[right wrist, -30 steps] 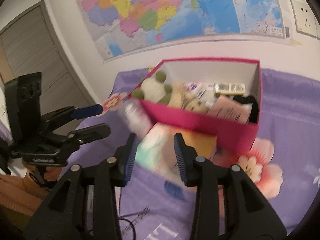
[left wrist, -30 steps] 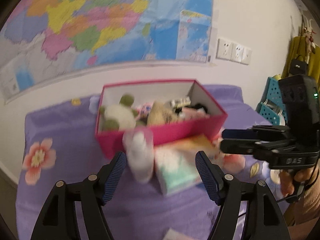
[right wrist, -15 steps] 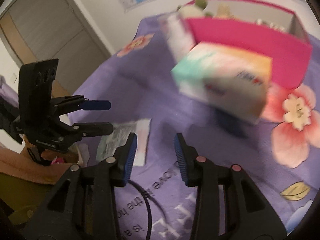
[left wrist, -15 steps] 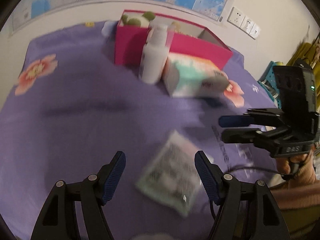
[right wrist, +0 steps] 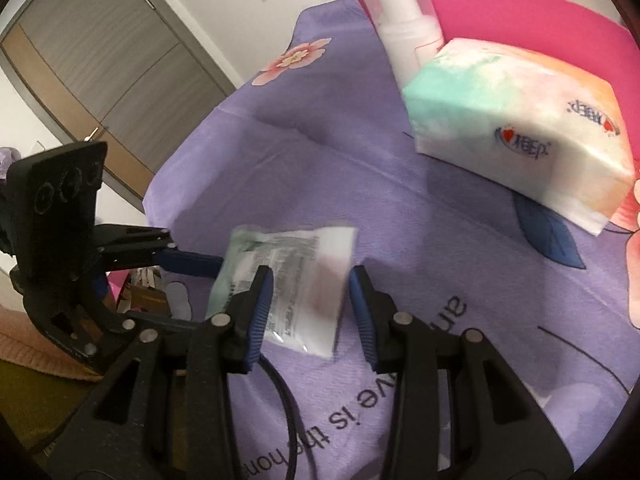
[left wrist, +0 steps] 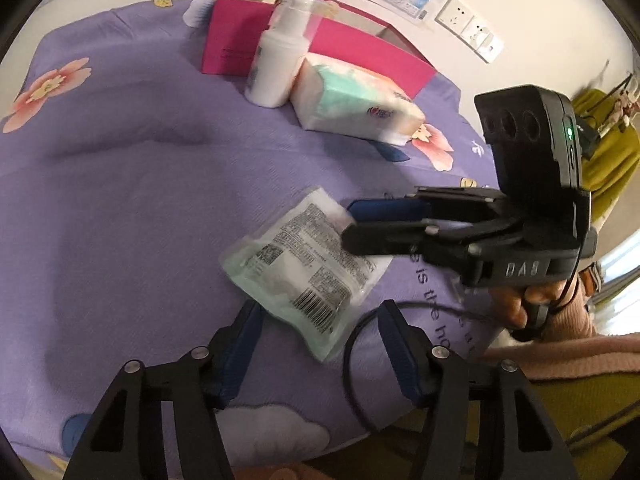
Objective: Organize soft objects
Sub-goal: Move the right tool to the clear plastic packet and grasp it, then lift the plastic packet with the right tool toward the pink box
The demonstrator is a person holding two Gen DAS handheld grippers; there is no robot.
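Change: both grippers are lower than a second ago and now hang over the flat packet [left wrist: 304, 268] near the front edge of the purple bedsheet [left wrist: 120, 208]; earlier they faced the pink box [left wrist: 360, 52].
Left gripper [left wrist: 320, 344]: released; its jaws have just been closing, the packet's near corner between them, untouched.
Right gripper [right wrist: 308, 304]: released, jaws have just been opening, packet between them.
Far side: bottle [left wrist: 280, 64] and tissue pack [left wrist: 352, 100] stand just beside the box.
Open room: bare sheet left of the packet.
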